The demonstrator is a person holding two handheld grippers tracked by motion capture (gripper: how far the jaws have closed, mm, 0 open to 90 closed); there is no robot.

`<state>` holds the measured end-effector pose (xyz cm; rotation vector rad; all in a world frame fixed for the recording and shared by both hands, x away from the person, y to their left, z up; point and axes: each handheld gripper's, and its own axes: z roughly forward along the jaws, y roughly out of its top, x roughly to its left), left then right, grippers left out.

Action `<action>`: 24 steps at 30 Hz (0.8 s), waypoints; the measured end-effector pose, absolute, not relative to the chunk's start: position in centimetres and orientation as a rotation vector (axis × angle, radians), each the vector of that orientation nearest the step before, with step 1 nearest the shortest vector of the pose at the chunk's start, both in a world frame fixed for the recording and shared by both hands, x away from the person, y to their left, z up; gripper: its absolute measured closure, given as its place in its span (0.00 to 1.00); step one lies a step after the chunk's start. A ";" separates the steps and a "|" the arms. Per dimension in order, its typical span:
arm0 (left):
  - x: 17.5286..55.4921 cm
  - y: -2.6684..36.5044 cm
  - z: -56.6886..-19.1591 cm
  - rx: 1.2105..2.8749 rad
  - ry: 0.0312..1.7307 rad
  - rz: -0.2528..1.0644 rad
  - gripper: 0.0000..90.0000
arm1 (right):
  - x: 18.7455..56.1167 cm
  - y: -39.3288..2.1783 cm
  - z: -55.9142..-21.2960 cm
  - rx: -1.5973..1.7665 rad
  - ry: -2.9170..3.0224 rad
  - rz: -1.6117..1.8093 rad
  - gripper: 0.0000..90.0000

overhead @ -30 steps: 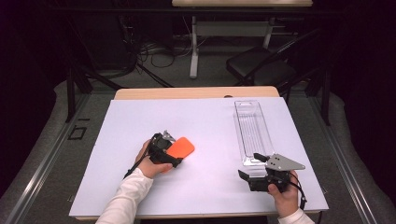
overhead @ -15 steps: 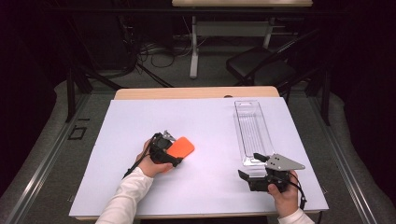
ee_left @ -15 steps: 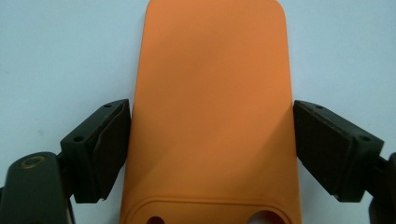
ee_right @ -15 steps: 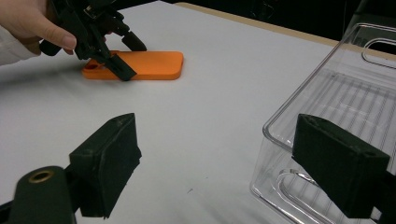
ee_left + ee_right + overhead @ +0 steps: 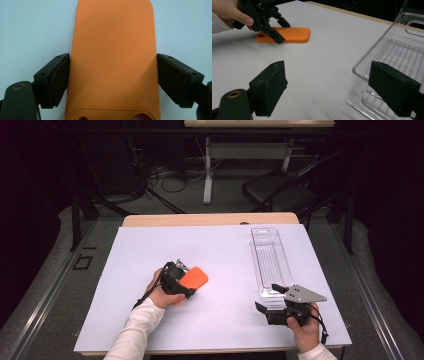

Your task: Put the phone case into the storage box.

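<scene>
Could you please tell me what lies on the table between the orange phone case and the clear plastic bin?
Nothing: between the orange phone case and the clear plastic bin there is bare white table cover, as the high view shows.

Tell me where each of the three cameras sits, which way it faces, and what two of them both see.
High view: above the person's side, facing forward and down on the table; both forearms, left gripper and right gripper show.
Left gripper view: on the left gripper, looking along its jaws, which have just been closing around the orange phone case.
Right gripper view: on the right gripper, looking across the table past the clear bin; the other hand shows.
Shared: all three see the orange phone case.
</scene>
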<state>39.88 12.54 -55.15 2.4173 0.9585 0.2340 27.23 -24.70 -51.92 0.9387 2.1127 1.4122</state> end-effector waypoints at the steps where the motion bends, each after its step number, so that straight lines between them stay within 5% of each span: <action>1: 39.9 12.5 -55.1 2.419 0.960 0.229 0.17 | 27.2 -24.7 -51.9 0.939 2.113 1.410 0.16; 24: 39.6 13.0 -53.5 2.386 1.035 0.207 0.18 | 27.2 -24.9 -51.9 0.937 2.108 1.416 0.16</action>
